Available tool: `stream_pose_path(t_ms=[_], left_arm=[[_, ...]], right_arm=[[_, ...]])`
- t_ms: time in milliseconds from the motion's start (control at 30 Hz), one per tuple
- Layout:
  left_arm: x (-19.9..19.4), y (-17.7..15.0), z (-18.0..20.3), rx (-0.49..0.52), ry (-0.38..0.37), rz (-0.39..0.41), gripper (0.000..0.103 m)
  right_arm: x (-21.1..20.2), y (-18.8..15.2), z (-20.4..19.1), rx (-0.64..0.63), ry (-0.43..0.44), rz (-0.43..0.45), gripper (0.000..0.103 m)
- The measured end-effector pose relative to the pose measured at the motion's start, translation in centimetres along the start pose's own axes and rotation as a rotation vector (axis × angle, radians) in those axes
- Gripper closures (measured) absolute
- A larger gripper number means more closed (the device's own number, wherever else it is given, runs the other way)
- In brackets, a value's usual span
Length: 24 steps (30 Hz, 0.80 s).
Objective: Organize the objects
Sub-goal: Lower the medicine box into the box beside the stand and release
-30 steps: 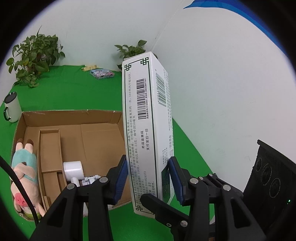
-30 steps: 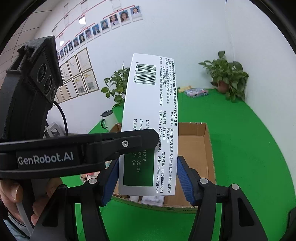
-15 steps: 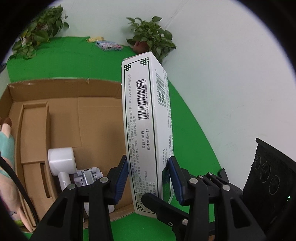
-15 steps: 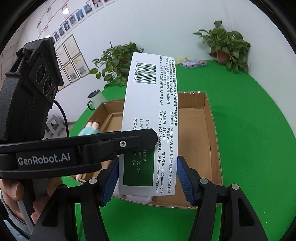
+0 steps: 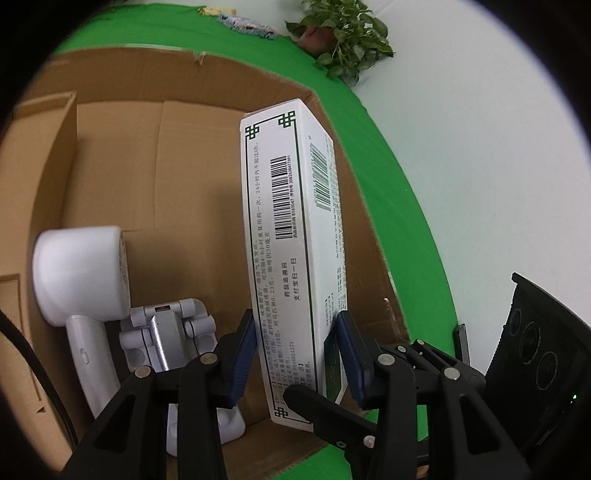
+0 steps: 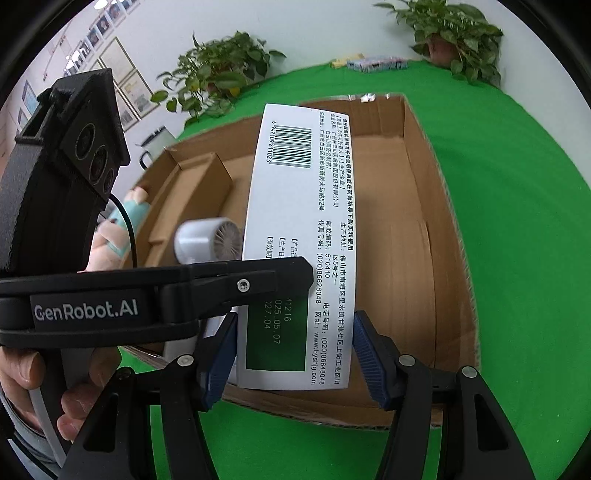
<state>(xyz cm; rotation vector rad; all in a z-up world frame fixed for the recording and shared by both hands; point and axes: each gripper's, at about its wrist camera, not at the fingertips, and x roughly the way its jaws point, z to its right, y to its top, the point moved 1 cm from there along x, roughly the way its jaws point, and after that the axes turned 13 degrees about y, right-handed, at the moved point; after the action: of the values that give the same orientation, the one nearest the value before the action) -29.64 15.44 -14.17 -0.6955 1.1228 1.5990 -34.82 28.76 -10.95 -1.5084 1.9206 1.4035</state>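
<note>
A tall white medicine carton (image 5: pixel 291 258) with green trim and barcodes stands upright at frame centre. Behind it lies an open brown cardboard box (image 5: pixel 155 155), filling the left half of the frame.

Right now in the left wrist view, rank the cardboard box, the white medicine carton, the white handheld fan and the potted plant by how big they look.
1. cardboard box
2. white medicine carton, though nearness inflates it
3. white handheld fan
4. potted plant, far off
</note>
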Motion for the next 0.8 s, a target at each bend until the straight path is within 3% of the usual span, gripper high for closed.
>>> stream_pose_path(t_ms=[367,500,800], left_arm=[[1.8,-0.5,-1.6,-0.034,-0.018,-0.048,0.058],[0.8,-0.7,-1.6,-0.027,0.048,-0.061,0.057],[-6.7,-2.4,-2.0,0.017,0.130,0.089,0.057]], right_arm=[[3.3,0.9,1.3,0.053,-0.032,-0.068,0.044],[4.0,1.1,1.0,0.064,-0.028,-0.084,0.044],[3.7,0.9,0.5,0.094,-0.046,-0.070,0.042]])
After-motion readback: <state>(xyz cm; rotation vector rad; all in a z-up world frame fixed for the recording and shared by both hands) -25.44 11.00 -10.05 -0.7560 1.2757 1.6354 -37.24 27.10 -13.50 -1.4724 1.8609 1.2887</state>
